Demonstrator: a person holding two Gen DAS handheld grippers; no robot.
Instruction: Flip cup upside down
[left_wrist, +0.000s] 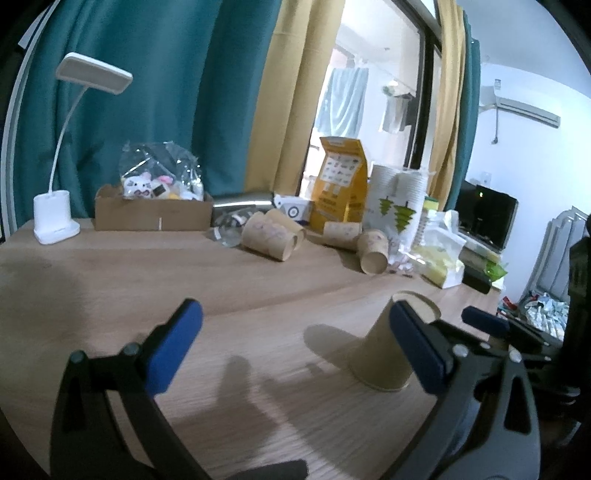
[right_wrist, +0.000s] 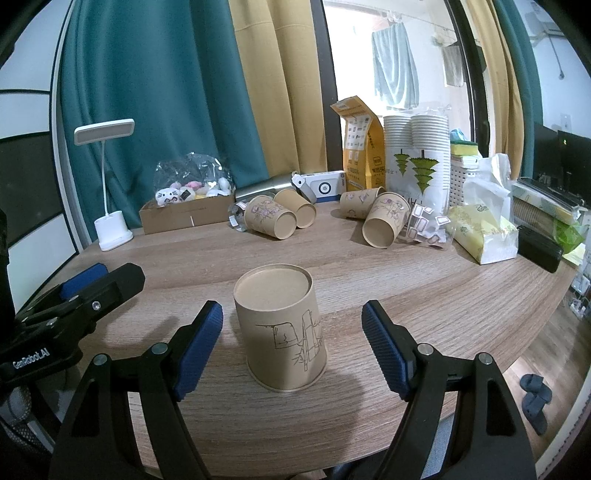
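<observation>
A brown paper cup (right_wrist: 282, 328) with a line drawing stands upside down on the wooden table (right_wrist: 424, 288), base up. My right gripper (right_wrist: 291, 347) is open, its blue pads on either side of the cup and apart from it. The cup also shows in the left wrist view (left_wrist: 384, 350), behind my left gripper's right finger. My left gripper (left_wrist: 295, 343) is open and empty, to the left of the cup. It also shows at the left of the right wrist view (right_wrist: 92, 288).
Several paper cups (right_wrist: 273, 218) lie on their sides at the back of the table. Behind them stand a yellow bag (right_wrist: 360, 155), stacked white cups (right_wrist: 415, 158), a cardboard box (right_wrist: 184, 218) of toys, a white desk lamp (right_wrist: 110, 229) and a tissue pack (right_wrist: 484, 236).
</observation>
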